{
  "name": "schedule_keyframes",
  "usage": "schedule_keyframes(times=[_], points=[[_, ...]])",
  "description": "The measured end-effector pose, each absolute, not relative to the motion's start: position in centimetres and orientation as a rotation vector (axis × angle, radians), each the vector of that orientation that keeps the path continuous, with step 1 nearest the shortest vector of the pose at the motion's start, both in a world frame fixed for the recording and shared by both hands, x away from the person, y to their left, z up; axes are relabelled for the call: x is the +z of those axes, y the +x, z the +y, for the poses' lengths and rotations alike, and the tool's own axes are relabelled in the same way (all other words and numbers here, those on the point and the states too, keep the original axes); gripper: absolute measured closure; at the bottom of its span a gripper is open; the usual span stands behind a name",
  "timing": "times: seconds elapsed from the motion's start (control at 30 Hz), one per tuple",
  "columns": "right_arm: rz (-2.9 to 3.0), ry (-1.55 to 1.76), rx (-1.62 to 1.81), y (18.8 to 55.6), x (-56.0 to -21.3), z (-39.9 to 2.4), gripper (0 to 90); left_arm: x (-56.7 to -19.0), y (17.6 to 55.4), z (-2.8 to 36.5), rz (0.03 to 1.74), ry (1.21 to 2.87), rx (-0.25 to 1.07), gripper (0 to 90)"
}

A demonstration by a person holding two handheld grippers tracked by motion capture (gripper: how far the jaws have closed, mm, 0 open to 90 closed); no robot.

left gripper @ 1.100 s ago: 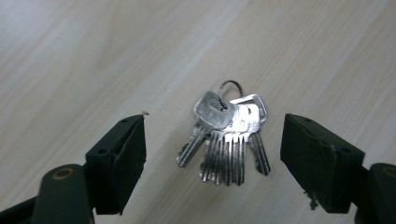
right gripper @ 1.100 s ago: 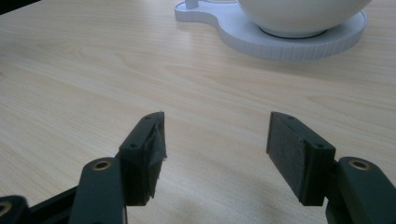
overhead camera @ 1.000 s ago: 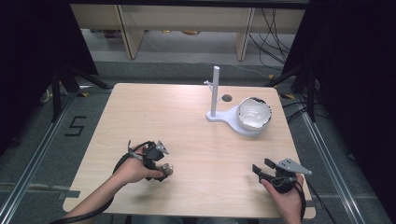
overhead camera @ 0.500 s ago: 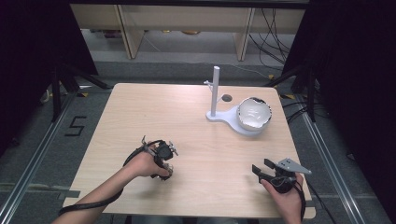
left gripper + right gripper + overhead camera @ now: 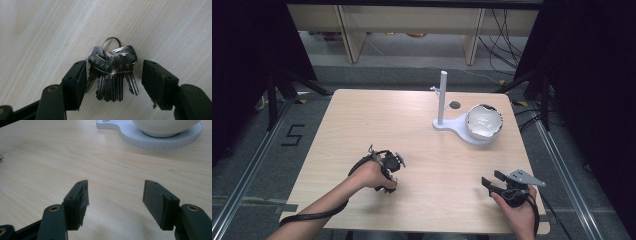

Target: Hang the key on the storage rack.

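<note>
Fingers of my left gripper (image 5: pixel 113 82) stand on either side of a bunch of keys (image 5: pixel 112 75) and have just been closing in. Left pad (image 5: pixel 81 82) sits right against the outermost key blade; touching or a hair apart, I cannot tell. Right pad (image 5: pixel 155 83) is clear of the bunch, bare wood showing between. No grip on it yet.

Keys: one bunch, lying flat on the table (image 5: pixel 337 130), heads away from me, blades pointing back between the jaws. Roughly five or six keys, overlapping too much for an exact count. Two rings at the top, one thin wire loop and one flatter.

High view: left gripper (image 5: pixel 389 172) points down at the near-left part of the table, my hand over it. Right gripper (image 5: pixel 494 182) rests near the front right edge, fingers wide apart, nothing between them. In the right gripper view (image 5: pixel 113 200) just bare wood lies under the jaws.

Counts beyond that: one white stand (image 5: pixel 452 125) at far right, with one upright post (image 5: pixel 443 95) and a round tray end. One white bowl (image 5: pixel 484 122) sits on that tray. Contents of the bowl: cannot tell. One small dark round spot (image 5: pixel 455 105) in the tabletop behind the stand.
</note>
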State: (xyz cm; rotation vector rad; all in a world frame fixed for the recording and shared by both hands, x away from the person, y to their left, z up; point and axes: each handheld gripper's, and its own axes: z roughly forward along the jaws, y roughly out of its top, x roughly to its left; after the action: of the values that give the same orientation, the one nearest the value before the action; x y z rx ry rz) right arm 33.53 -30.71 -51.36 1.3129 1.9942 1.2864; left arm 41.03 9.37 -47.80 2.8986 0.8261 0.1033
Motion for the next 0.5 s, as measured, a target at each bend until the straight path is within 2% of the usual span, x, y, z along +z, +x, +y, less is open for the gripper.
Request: schedule_keyframes(times=[0.2, 0.33, 0.5], points=[[1.998, 1.309, 1.285, 33.56, -51.37, -30.69, 38.2, -48.0, 41.16, 9.46, 0.832, 2.895, 0.11, 41.0], [1.998, 1.307, 1.285, 33.55, -51.36, -30.68, 38.2, -47.88, 41.12, 9.44, 0.836, 2.906, 0.087, 48.6], [1.998, 1.3, 1.282, 33.58, -51.4, -30.69, 38.2, -47.88, 40.9, 9.34, 0.828, 2.905, 0.09, 53.1]])
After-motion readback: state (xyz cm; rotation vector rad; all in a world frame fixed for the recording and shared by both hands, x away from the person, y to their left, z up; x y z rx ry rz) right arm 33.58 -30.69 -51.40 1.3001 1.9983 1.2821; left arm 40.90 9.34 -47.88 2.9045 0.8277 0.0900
